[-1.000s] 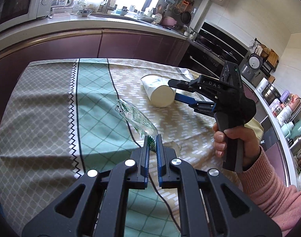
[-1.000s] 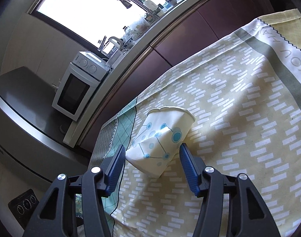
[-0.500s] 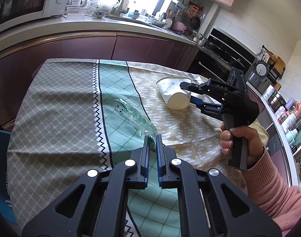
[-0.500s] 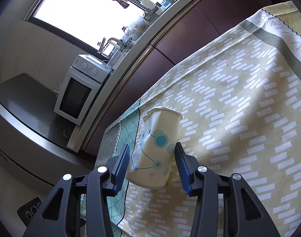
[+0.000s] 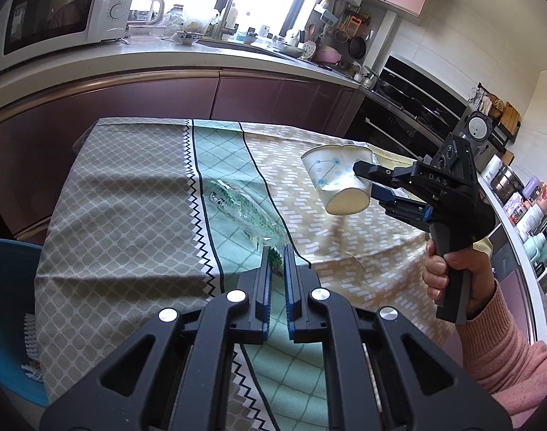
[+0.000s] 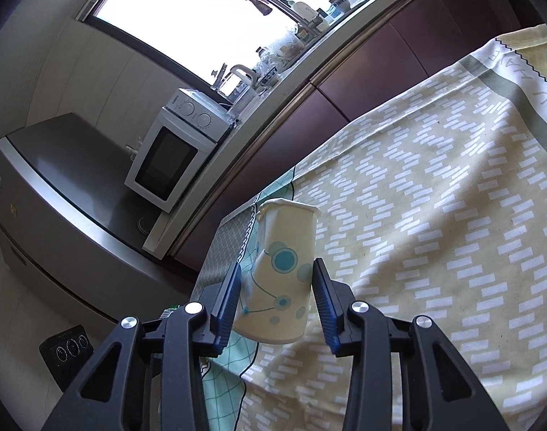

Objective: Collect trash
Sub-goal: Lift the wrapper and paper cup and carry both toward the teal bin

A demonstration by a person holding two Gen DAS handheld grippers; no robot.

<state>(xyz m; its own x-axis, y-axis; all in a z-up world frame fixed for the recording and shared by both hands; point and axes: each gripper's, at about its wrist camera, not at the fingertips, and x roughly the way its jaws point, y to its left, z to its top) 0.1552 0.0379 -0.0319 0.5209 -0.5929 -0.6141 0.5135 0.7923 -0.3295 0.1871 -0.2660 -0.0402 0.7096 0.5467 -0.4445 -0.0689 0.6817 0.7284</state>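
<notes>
My right gripper [image 6: 277, 276] is shut on a white paper cup with blue dots [image 6: 279, 276] and holds it squeezed, lifted above the table. In the left wrist view the same cup [image 5: 340, 183] hangs in that gripper [image 5: 366, 183] over the beige part of the tablecloth. My left gripper [image 5: 277, 262] is shut on the near end of a clear plastic wrapper with green print [image 5: 244, 212], which trails away across the green stripe of the cloth.
The table carries a patterned cloth [image 5: 130, 194] in grey, green and beige bands. A blue bin [image 5: 8, 309] stands on the floor at the table's left side. Kitchen cabinets and a counter with a microwave [image 5: 58, 14] lie behind.
The right gripper closed on the cup, squeezed it and lifted it off the cloth. The left gripper pulled back and up, still holding the wrapper; the blue bin came into view.
</notes>
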